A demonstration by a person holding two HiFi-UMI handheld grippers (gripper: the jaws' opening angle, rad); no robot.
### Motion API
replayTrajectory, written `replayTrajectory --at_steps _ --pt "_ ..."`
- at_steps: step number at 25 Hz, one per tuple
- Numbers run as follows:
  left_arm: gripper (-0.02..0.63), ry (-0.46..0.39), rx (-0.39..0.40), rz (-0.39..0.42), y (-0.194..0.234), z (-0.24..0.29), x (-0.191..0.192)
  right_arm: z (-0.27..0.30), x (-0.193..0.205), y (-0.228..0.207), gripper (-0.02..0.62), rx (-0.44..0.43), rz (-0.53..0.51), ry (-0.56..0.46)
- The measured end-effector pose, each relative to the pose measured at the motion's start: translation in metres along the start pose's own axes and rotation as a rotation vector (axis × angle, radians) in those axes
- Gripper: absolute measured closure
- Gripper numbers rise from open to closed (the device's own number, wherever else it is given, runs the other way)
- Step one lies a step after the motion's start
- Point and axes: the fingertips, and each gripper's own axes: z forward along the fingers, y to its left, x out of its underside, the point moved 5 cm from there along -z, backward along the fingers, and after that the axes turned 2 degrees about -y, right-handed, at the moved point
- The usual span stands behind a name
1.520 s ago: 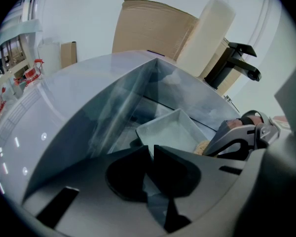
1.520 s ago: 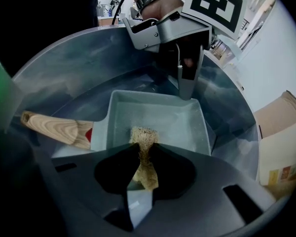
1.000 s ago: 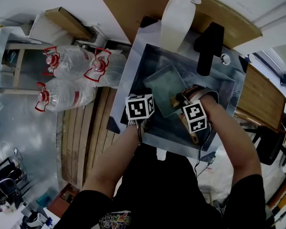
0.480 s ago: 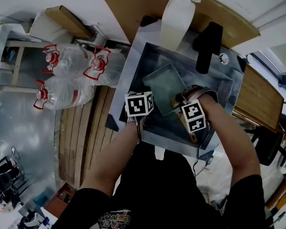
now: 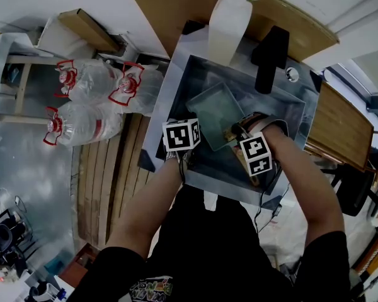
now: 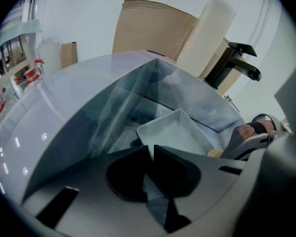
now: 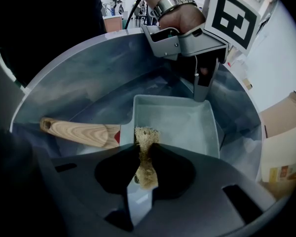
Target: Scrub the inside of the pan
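Observation:
A pale rectangular pan (image 5: 214, 109) with a wooden handle (image 5: 250, 170) lies in the steel sink (image 5: 184, 83). My left gripper (image 5: 195, 133) is shut on the pan's rim at its left side; in the left gripper view the pan wall (image 6: 173, 132) runs between the jaws (image 6: 150, 157). My right gripper (image 5: 235, 134) is shut on a tan sponge (image 7: 145, 154), whose tip rests just inside the pan's near wall (image 7: 180, 125). The right gripper view shows the handle (image 7: 78, 131) pointing left and the left gripper (image 7: 202, 88) clamped on the far rim.
A black faucet (image 5: 268, 58) overhangs the sink's far side, next to a tall white bottle (image 5: 227, 24). Large water bottles (image 5: 91, 99) lie on the floor at the left. A wooden board (image 5: 343, 128) stands right of the sink.
Both grippers keep their holds and places. The head view has shifted slightly, so the sink sits a little higher and further left in the picture.

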Motion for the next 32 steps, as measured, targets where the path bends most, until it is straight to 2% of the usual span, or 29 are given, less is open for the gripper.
replayTrajectory --at_steps 17,22,32 --pt "0.563 0.004 -0.024 0.008 0.002 -0.003 -0.001 -0.027 -0.008 0.013 0.518 0.103 0.045 -0.010" --pt "0.563 0.004 -0.022 0.008 0.002 -0.003 -0.001 -0.033 -0.014 0.032 0.523 0.078 0.038 -0.006" --pt "0.563 0.005 -0.035 0.028 0.001 -0.003 -0.001 -0.047 -0.012 0.056 0.525 0.128 0.107 0.003"
